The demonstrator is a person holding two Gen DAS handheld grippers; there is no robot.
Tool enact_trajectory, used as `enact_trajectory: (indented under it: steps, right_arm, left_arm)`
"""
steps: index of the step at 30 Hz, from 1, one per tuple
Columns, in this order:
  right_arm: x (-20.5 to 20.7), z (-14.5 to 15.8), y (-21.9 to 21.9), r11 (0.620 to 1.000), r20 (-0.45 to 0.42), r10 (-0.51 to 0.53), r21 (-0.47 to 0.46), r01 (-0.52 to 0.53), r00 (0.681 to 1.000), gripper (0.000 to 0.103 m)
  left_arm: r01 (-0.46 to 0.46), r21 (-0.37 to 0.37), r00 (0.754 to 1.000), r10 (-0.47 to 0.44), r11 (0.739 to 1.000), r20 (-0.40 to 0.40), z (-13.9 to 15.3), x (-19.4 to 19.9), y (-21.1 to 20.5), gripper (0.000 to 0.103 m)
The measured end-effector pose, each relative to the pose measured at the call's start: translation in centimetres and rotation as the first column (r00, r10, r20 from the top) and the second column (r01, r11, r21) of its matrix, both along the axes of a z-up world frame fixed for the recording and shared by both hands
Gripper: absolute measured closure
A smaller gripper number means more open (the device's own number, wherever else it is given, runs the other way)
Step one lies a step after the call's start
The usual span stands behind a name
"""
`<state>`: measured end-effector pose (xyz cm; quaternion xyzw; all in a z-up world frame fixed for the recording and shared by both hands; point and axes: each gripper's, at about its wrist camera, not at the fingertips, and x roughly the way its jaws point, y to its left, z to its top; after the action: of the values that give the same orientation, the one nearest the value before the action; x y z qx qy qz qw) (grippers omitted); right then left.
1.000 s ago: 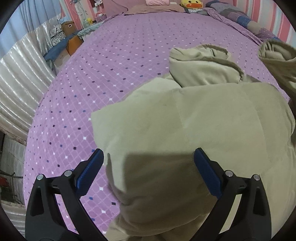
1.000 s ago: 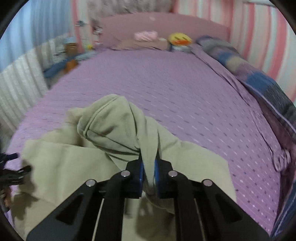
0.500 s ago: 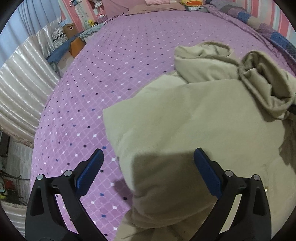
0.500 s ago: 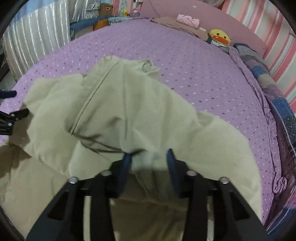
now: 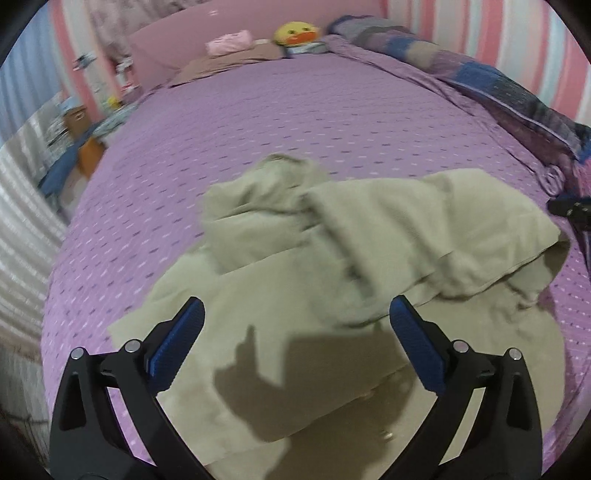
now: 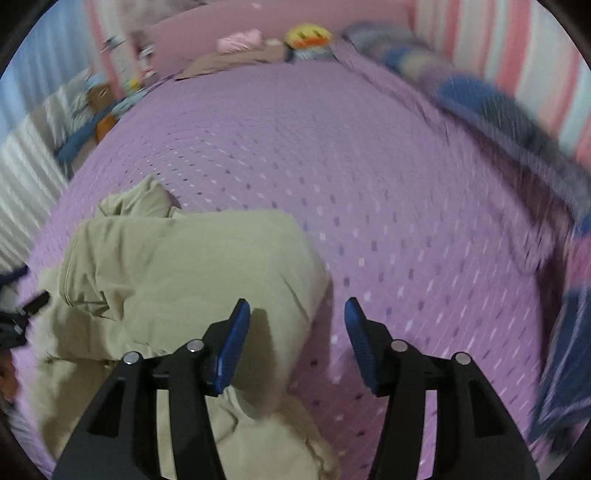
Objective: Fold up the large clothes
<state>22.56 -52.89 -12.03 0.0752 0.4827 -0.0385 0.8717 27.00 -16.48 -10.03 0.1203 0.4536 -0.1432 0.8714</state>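
Note:
A large beige garment (image 5: 332, 266) lies partly folded on the purple bedspread (image 5: 295, 122), one flap laid across its top. My left gripper (image 5: 295, 347) is open and empty, hovering over the garment's near part. My right gripper (image 6: 297, 343) is open and empty, above the garment's right edge; the garment (image 6: 184, 273) fills the left of that view. The right gripper's tip shows at the far right of the left wrist view (image 5: 570, 210).
A rolled patterned blanket (image 5: 498, 88) lies along the bed's right side. A yellow duck toy (image 5: 295, 33), a pink item (image 5: 227, 40) and a brown pillow sit by the pink headboard. Boxes and clutter (image 5: 81, 129) stand left of the bed.
My right gripper opened and let go of the beige garment's flap, which now lies across the garment. It drew back to the right. The left gripper stayed open and lifted its view.

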Motion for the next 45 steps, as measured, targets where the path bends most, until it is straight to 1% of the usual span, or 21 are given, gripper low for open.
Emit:
enact_trajectory:
  steps: [3,4,5,6,7,9,11,14,20,25,27,30,34,37,39,40,41,42,43,44,45]
  right_arm:
    - [-0.3,-2.3,-1.3,0.99,-0.036,-0.021,0.138,0.026,0.999,0.049]
    - [-0.3,-3.0,-1.6,0.981,-0.043,-0.035,0.191,0.043,0.998,0.049]
    - [-0.2,-3.4,-1.7,0.973,-0.043,-0.041,0.226,0.05,0.998,0.049]
    - [-0.3,-3.9,-1.5,0.966,-0.045,-0.042,0.255,0.052,0.998,0.049]
    - [-0.1,-4.4,-1.4,0.951,-0.058,-0.032,0.305,0.048,0.998,0.051]
    - [0.2,-5.7,-0.6,0.934,-0.089,-0.001,0.357,0.033,0.996,0.065]
    - [0.4,-6.0,0.5,0.961,-0.084,0.015,0.276,0.009,0.996,0.078]
    - [0.3,-4.8,3.0,0.989,-0.02,0.049,0.142,-0.046,0.999,0.087]
    - [0.6,-0.4,9.6,0.988,0.11,0.151,-0.026,-0.149,0.982,0.092]
    - [1.6,0.6,16.5,0.959,0.121,0.28,-0.087,-0.271,0.952,0.092]
    - [1.6,0.3,19.1,0.943,0.109,0.325,-0.108,-0.314,0.939,0.092]
    - [1.1,-1.5,23.5,0.905,0.078,0.396,-0.199,-0.375,0.915,0.093]
    - [0.7,-4.0,26.6,0.848,-0.011,0.449,-0.309,-0.43,0.893,0.09]
    - [0.5,-4.0,25.2,0.863,-0.02,0.431,-0.284,-0.418,0.902,0.082]
    - [-0.2,-3.2,23.9,0.878,-0.006,0.419,-0.253,-0.406,0.908,0.078]
    - [-0.6,-2.6,23.2,0.883,0.001,0.415,-0.243,-0.402,0.91,0.075]
    - [-0.9,-2.2,22.4,0.886,0.014,0.41,-0.242,-0.395,0.912,0.066]
    - [-1.1,-1.4,21.7,0.891,0.034,0.4,-0.249,-0.38,0.916,0.052]
    - [-1.1,-0.9,21.2,0.896,0.049,0.388,-0.256,-0.364,0.92,0.046]
    - [-0.8,-0.4,20.7,0.901,0.065,0.375,-0.259,-0.347,0.925,0.037]
    - [-0.8,0.0,20.1,0.908,0.081,0.36,-0.259,-0.33,0.929,0.032]
  left_arm:
    - [0.025,0.013,0.997,-0.024,1.0,-0.068,-1.7,1.3,-3.1,0.005]
    - [0.031,0.02,0.995,-0.029,0.999,-0.096,-2.4,1.7,-3.8,0.013]
    - [0.037,0.029,0.992,-0.033,0.999,-0.121,-3.0,2.1,-4.3,0.03]
    - [0.046,0.038,0.986,-0.039,0.998,-0.16,-3.8,2.5,-4.8,0.042]
    - [0.052,0.037,0.981,-0.044,0.998,-0.188,-4.5,2.4,-5.0,0.064]
    - [0.042,0.034,0.976,-0.034,0.999,-0.213,-5.5,2.5,-4.6,0.071]
    - [0.029,0.003,0.975,-0.028,1.0,-0.218,-5.2,2.3,-3.8,0.084]
    - [0.006,-0.053,0.979,-0.017,0.999,-0.205,-3.7,1.6,-1.8,0.089]
    - [-0.061,-0.025,0.996,0.059,0.998,-0.069,-0.1,-0.8,2.7,0.09]
    - [-0.183,-0.041,0.983,0.183,0.982,-0.008,1.7,-4.5,10.3,0.09]
    - [-0.231,-0.054,0.973,0.23,0.972,-0.02,1.4,-5.3,13.0,0.09]
    - [-0.284,-0.05,0.959,0.281,0.958,-0.045,-0.3,-7.3,16.9,0.09]
    - [-0.3,-0.072,0.95,0.291,0.951,-0.109,-3.1,-6.8,17.2,0.088]
    - [-0.285,-0.056,0.955,0.278,0.957,-0.103,-3.7,-6.3,15.7,0.088]
    - [-0.275,-0.048,0.958,0.27,0.96,-0.092,-3.7,-6.2,14.9,0.082]
    - [-0.271,-0.051,0.96,0.267,0.961,-0.082,-3.2,-6.7,15.1,0.075]
    - [-0.27,-0.053,0.961,0.266,0.961,-0.072,-2.7,-7.4,15.7,0.058]
    - [-0.276,-0.054,0.961,0.274,0.96,-0.049,-2.0,-7.7,15.8,0.049]
    - [-0.284,-0.057,0.959,0.283,0.957,-0.028,-1.3,-7.8,15.6,0.033]
    - [-0.29,-0.065,0.957,0.29,0.955,-0.009,-0.6,-7.9,15.5,0.026]
    - [-0.291,-0.076,0.956,0.292,0.954,0.004,0.2,-8.2,15.8,0.024]
